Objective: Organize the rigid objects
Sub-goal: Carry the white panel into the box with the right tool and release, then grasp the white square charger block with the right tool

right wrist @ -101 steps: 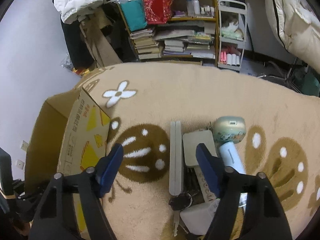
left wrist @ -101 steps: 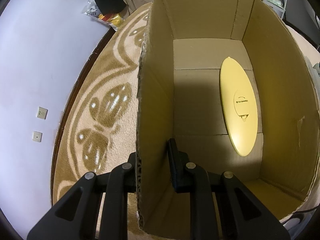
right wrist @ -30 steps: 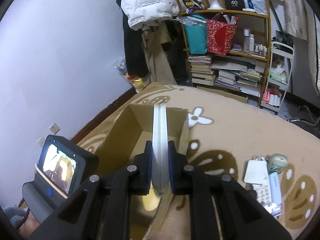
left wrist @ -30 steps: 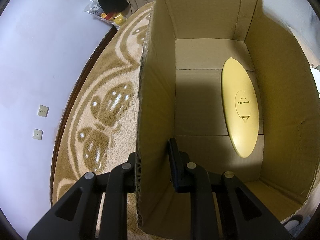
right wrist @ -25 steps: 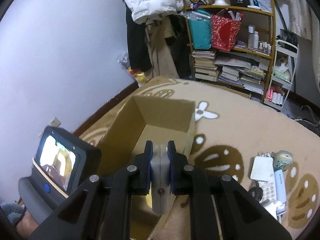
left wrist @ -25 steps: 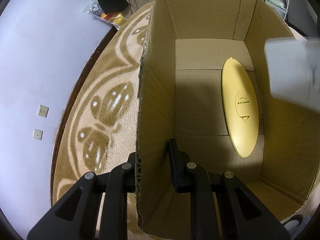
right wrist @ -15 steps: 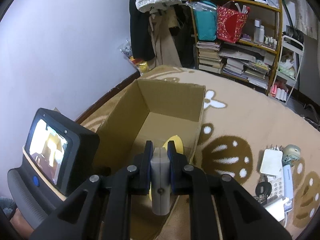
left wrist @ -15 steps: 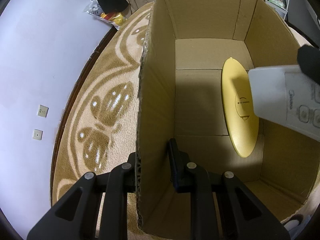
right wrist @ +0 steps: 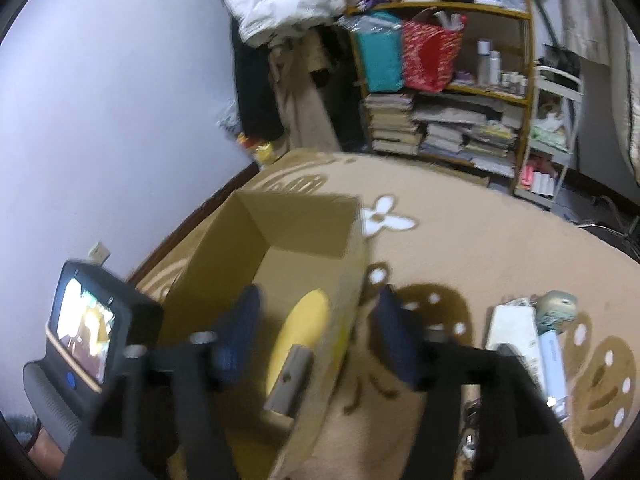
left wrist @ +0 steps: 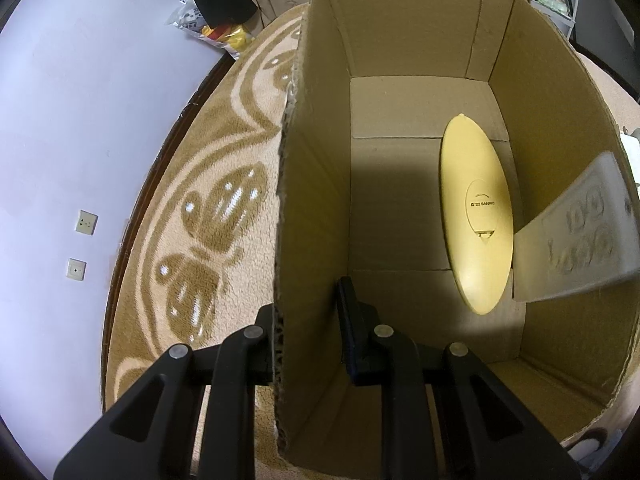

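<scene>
Leaning inside the cardboard box (left wrist: 532, 92), the white remote (left wrist: 576, 236) rests against the right wall, just beside a flat yellow oval (left wrist: 476, 212) lying on the box floor. It looks blurry. The right gripper (right wrist: 316, 336) is above the box with its fingers spread wide and nothing between them. The left gripper (left wrist: 308, 328) pinches the box's left wall, one finger outside and one inside. The box sits on a tan rug (right wrist: 460, 248). More small things (right wrist: 532, 340) lie on the rug, past the box's right side.
</scene>
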The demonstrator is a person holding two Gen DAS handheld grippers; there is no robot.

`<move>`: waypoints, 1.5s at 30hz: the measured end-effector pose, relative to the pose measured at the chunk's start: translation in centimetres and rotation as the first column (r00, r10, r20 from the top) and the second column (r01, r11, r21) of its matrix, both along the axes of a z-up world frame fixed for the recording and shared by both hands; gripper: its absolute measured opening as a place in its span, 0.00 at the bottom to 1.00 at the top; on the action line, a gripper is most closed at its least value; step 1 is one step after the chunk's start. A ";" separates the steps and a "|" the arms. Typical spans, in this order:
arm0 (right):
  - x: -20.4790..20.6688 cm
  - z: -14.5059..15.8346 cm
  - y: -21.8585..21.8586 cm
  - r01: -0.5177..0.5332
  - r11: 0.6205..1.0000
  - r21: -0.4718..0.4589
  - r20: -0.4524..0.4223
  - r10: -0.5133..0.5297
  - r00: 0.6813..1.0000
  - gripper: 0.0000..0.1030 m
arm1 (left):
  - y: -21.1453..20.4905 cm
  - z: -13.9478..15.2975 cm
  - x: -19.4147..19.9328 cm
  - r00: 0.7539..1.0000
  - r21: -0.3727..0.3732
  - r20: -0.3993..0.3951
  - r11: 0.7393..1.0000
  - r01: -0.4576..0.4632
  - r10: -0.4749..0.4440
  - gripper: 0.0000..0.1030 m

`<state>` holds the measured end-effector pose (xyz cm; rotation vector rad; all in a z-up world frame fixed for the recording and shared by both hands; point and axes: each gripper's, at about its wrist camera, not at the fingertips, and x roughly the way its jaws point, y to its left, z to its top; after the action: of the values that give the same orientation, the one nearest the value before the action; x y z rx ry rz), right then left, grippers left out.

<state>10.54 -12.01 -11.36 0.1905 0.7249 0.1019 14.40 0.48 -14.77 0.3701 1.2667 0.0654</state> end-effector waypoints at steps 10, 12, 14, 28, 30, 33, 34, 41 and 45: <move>0.9 -0.8 -4.4 0.147 0.986 -0.084 -0.045 -0.151 0.987 0.96 | 0.2 0.0 0.1 1.000 -0.007 0.002 1.000 -0.002 0.002 0.20; 1.1 -1.3 -5.3 0.167 0.980 -0.110 -0.052 -0.173 0.984 0.96 | 0.3 0.0 0.1 1.000 -0.012 0.000 1.000 -0.005 0.005 0.20; 1.3 -1.7 -6.3 0.186 0.976 -0.111 -0.064 -0.194 0.979 0.96 | 0.3 0.1 0.2 1.000 -0.011 -0.001 1.000 -0.004 0.004 0.20; 2.7 -6.4 -11.2 0.277 0.954 -0.115 -0.201 -0.296 0.934 0.94 | 0.2 0.1 0.1 1.000 0.003 0.000 1.000 0.003 -0.003 0.20; 2.8 -6.9 -11.3 0.279 0.950 -0.137 -0.216 -0.304 0.928 0.94 | 0.1 0.1 0.1 1.000 0.005 0.001 1.000 0.005 -0.005 0.20; 3.1 -7.8 -11.4 0.276 0.950 -0.149 -0.241 -0.306 0.921 0.87 | 0.0 0.1 0.0 1.000 0.009 0.002 1.000 0.007 -0.007 0.20; 3.2 -8.0 -11.4 0.274 0.950 -0.148 -0.250 -0.304 0.919 0.84 | 0.0 0.1 0.0 1.000 0.009 0.002 1.000 0.007 -0.007 0.20; 3.9 -10.4 -12.1 0.276 0.949 -0.152 -0.330 -0.312 0.891 0.61 | -0.1 0.2 -0.1 1.000 0.007 0.001 1.000 0.004 -0.004 0.20; 3.8 -10.7 -12.1 0.296 0.945 -0.137 -0.325 -0.325 0.888 0.63 | -0.1 0.2 -0.1 1.000 0.005 0.001 1.000 0.003 -0.003 0.20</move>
<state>14.38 -24.10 -22.01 0.2452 1.0371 -0.2768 14.34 0.36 -14.56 0.3763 1.2657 0.0665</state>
